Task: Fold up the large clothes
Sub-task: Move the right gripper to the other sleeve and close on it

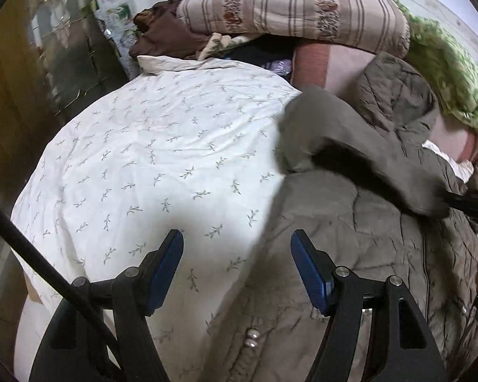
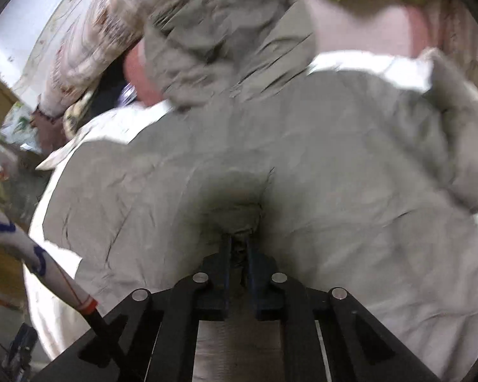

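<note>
Right claw (image 2: 238,242) pinching jacket (image 2: 302,165), left claw (image 1: 237,245) empty

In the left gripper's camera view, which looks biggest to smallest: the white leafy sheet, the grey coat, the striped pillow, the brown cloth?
1. Sheet
2. Coat, close behind the sheet; it lies nearer the camera, so that order is unsure.
3. Pillow
4. Brown cloth
</note>
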### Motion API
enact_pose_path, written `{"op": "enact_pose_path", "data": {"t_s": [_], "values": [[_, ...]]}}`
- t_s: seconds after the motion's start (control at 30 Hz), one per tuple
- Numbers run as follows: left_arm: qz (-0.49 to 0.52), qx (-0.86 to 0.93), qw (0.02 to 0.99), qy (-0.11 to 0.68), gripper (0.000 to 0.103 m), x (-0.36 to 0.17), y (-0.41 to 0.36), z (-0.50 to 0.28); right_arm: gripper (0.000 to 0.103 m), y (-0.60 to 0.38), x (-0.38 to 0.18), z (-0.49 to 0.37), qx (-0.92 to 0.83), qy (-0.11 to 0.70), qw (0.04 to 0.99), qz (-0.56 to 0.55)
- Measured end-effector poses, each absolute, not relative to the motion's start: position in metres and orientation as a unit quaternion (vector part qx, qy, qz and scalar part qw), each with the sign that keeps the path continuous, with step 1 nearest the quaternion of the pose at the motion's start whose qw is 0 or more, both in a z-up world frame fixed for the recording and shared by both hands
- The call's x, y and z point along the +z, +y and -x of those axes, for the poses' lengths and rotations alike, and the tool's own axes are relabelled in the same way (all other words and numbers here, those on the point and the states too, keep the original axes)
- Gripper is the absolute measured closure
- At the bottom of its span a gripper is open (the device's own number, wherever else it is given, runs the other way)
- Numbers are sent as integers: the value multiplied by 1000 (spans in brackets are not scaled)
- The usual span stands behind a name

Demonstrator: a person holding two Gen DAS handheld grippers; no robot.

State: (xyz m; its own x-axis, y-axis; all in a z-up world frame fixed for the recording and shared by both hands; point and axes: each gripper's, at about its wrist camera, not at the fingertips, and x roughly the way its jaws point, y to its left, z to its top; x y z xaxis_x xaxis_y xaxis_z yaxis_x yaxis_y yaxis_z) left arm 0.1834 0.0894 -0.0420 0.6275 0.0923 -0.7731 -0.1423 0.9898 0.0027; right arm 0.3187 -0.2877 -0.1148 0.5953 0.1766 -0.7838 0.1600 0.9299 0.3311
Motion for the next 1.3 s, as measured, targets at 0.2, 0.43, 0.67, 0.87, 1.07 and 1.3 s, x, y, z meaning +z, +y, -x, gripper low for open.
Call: {"op": "enact_pose_path", "data": {"t_s": [0.2, 0.43, 0.67, 0.87, 1.07, 1.3], "values": [[17, 47, 897, 438, 34, -57, 64, -193, 96, -355, -115, -317, -121, 448, 872, -156], [-14, 35, 893, 449, 34, -80, 30, -198, 84, -417, -121, -294, -148, 444, 860, -205], [-42, 44, 896, 439, 34, -103, 12, -210, 32, -485, -96, -229, -189, 386, 874, -228], [-47, 61, 892, 445, 28, -129, 14, -227, 32, -586, -131, -193, -272, 385, 823, -316], [-21, 78, 886, 456, 2, -148, 29, -230, 32, -655, -155, -199, -313, 354, 787, -397], [135, 6, 882, 452, 0, -157, 75, -226, 32, -704, -167, -223, -370, 343, 770, -390]]}}
